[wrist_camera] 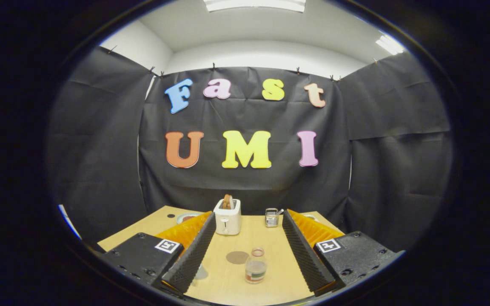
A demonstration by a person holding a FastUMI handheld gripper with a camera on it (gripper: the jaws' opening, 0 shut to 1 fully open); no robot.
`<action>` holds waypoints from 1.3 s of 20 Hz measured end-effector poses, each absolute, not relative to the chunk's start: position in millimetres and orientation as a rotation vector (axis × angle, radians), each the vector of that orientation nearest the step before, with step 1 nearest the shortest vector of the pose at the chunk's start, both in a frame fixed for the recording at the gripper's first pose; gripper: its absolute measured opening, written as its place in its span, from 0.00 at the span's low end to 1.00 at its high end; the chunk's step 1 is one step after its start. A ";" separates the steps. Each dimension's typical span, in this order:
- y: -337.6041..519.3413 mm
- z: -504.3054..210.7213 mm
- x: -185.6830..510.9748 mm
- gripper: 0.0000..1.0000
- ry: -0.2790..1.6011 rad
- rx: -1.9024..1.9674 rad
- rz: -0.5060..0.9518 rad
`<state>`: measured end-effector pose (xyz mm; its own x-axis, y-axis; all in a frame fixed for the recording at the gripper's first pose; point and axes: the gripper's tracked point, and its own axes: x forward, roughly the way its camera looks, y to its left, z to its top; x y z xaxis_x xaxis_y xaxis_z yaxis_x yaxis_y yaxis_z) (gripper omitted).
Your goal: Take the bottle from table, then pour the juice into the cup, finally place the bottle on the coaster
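A small clear bottle (255, 267) with a red neck ring and a low level of liquid stands upright on the wooden table (270, 250). It shows between my two fingers, nearer the right one, and neither finger touches it. My gripper (248, 216) is open wide. A flat round brown coaster (237, 257) lies on the table just left of the bottle and slightly beyond it. A pale greyish round shape (201, 272) sits against the inner edge of the left finger (194, 255), which partly hides it; I cannot tell what it is.
A white toaster (227, 217) with bread in it stands at the table's far edge, just beyond the left fingertip. A small metal holder (272, 217) stands beside the right fingertip. A plate (186, 217) peeks out behind the left finger. Black cloth walls close the booth.
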<state>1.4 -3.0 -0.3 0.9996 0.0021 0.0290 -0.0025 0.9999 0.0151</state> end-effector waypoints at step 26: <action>-4.4 -91.1 43.9 1.00 -0.071 -0.014 0.010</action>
